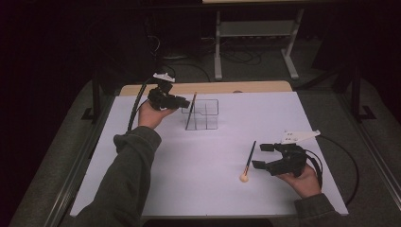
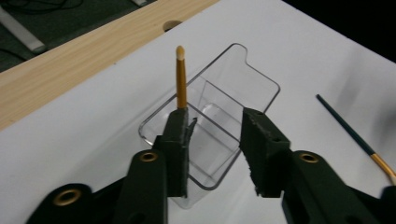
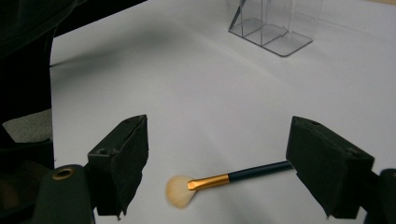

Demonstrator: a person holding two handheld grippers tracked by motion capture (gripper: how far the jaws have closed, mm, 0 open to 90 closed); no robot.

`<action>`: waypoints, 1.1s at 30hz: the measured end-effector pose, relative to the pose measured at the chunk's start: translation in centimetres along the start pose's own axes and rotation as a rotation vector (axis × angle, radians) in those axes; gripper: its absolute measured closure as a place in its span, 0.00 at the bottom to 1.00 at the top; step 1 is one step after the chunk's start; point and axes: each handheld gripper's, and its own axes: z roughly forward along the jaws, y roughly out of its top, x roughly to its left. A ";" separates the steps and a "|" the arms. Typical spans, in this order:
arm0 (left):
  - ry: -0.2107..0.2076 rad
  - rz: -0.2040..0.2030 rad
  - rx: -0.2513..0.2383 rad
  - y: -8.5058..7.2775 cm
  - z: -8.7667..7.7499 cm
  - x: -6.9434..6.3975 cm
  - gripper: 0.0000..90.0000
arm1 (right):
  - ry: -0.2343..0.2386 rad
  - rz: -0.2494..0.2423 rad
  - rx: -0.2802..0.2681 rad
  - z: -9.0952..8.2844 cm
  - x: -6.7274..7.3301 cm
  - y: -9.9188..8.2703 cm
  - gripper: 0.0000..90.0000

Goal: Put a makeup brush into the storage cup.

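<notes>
A clear acrylic organizer point(image 1: 204, 114) point(image 2: 243, 74) point(image 3: 275, 25) stands on the white table top, towards the back. A thin orange-handled brush point(image 1: 191, 111) point(image 2: 181, 79) stands upright in it, its pale tip up. My left gripper point(image 1: 183, 102) point(image 2: 217, 135) hovers over the organizer's near compartment with its jaws apart; the brush rises right behind one jaw, and the other jaw is clear of it. A dark-handled fan brush point(image 1: 249, 161) point(image 3: 233, 178) point(image 2: 355, 135) lies flat on the table. My right gripper point(image 1: 259, 156) point(image 3: 219, 135) is open just beside it, holding nothing.
A wooden strip point(image 1: 236, 87) point(image 2: 70, 65) runs along the table's far edge, with a hole in it. Cables trail from both grippers. A grey metal stand point(image 1: 255, 33) sits on the dark floor beyond the table.
</notes>
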 end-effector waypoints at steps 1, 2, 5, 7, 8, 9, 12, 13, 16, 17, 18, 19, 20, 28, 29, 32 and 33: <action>-0.003 -0.002 -0.001 0.0 0.0 0.0 0.66 | -0.001 -0.004 0.004 0.0 0.0 0.0 0.22; -0.002 -0.004 -0.009 -0.1 -0.2 -0.2 0.64 | -0.002 -0.005 0.004 0.0 0.0 -0.1 0.22; -0.007 0.006 -0.012 -0.2 -0.5 -0.4 0.58 | -0.003 -0.002 -0.003 -0.1 0.1 -0.1 0.22; -0.001 0.006 -0.010 -0.2 -0.8 -0.7 0.55 | -0.002 -0.004 -0.005 -0.2 0.2 -0.2 0.22; -0.004 0.006 -0.014 -0.3 -1.0 -0.8 0.55 | -0.003 -0.005 -0.006 -0.3 0.2 -0.2 0.22; -0.005 0.013 -0.015 -0.3 -1.2 -0.9 0.55 | -0.006 -0.007 -0.006 -0.3 0.2 -0.2 0.22; -0.002 0.009 -0.025 -0.3 -1.7 -1.4 0.52 | -0.012 -0.006 -0.012 -0.6 0.2 -0.2 0.22; -0.003 0.014 -0.028 -0.3 -1.9 -1.5 0.52 | -0.012 -0.005 -0.013 -0.6 0.2 -0.2 0.22; -0.007 0.023 -0.035 -0.6 -2.3 -1.7 0.51 | -0.016 -0.005 -0.010 -0.6 0.1 -0.2 0.22; -0.007 0.025 -0.038 -0.7 -2.5 -1.8 0.50 | -0.017 -0.004 -0.007 -0.6 0.2 -0.2 0.22; -0.011 0.023 -0.042 -0.9 -2.6 -1.9 0.50 | -0.020 -0.006 -0.006 -0.6 0.2 -0.2 0.22; -0.013 0.024 -0.043 -1.1 -2.8 -2.1 0.49 | -0.022 -0.008 -0.006 -0.7 0.2 -0.2 0.22; -0.011 0.027 -0.039 -1.3 -2.9 -2.2 0.49 | -0.022 -0.003 -0.008 -0.7 0.2 -0.2 0.22; -0.004 0.029 -0.030 -2.6 -4.0 -2.2 0.45 | -0.027 -0.003 0.001 -0.5 0.1 -0.3 0.22; -0.008 0.040 -0.031 -2.7 -4.2 -2.3 0.45 | -0.026 -0.001 0.001 -0.4 0.1 -0.3 0.22; -0.016 0.049 -0.037 -2.9 -4.5 -2.5 0.45 | -0.026 -0.005 0.003 -0.4 0.2 -0.3 0.22; -0.018 0.048 -0.038 -2.9 -4.6 -2.5 0.44 | -0.026 -0.005 0.003 -0.4 0.2 -0.3 0.22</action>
